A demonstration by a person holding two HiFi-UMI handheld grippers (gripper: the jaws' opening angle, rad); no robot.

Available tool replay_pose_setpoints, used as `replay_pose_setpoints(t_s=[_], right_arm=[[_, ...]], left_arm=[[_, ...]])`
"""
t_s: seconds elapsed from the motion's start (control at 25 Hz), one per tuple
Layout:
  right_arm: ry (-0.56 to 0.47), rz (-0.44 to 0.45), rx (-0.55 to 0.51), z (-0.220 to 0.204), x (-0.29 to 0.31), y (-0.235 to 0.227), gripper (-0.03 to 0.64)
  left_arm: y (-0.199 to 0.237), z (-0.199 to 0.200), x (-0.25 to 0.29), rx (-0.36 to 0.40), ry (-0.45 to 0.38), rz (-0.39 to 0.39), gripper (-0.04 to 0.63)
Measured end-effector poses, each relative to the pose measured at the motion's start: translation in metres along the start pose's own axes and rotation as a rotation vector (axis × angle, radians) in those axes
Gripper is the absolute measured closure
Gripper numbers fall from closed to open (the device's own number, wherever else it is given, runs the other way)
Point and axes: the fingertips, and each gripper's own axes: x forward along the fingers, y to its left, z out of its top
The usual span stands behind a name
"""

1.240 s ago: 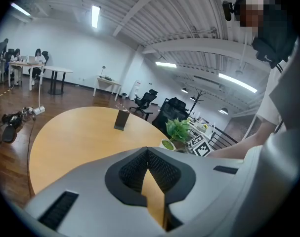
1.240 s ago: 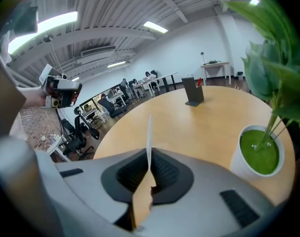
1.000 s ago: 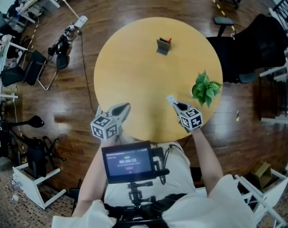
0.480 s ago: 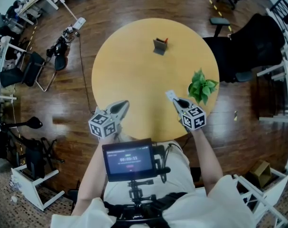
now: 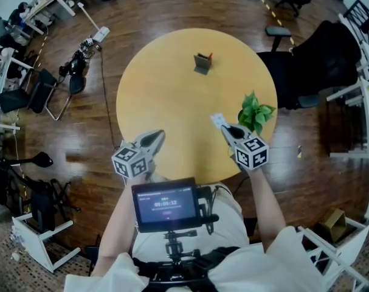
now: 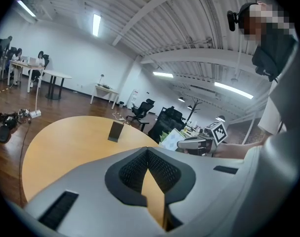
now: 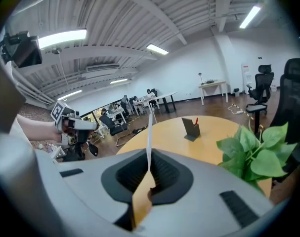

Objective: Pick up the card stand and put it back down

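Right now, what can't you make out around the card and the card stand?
- Print on the card: edge-on between the right gripper's shut jaws in its own view; too small elsewhere.
- The red item in the card stand: too small in every view to identify.
- Pot of the plant: hidden by leaves in the head view, by the gripper's body in the right gripper view.

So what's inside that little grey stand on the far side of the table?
A slim red thing sticks up from the stand; it's too small to identify. Its lower part is hidden behind the stand's grey wall.
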Motion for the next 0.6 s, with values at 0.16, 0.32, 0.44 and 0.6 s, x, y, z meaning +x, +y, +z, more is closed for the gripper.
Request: replay_pose_setpoints(t_s=[0.16,0.32,0.44,0.6], right_arm=[[-0.022,0.005,-0.010,0.014,-0.011,0.001,0.592],[-0.025,0.013,-0.038,0.027,-0.023,0.006,0.592],[-0.023,0.019,-0.054,0.033,-0.030,0.011,0.592],[-0.029,0.016,-0.065,0.047,-0.041,0.012,0.592]], left_arm=[[-0.003,0.004,0.005,0.005,-0.005,-0.013,0.595],[-0.008,0.006,0.011,0.008,-0.004,-0.031,0.595],[-0.012,0.010,0.011,0.014,-0.008,-0.046,0.595],[-0.017,0.021,0.013,0.013,-0.020,-0.062,0.595]])
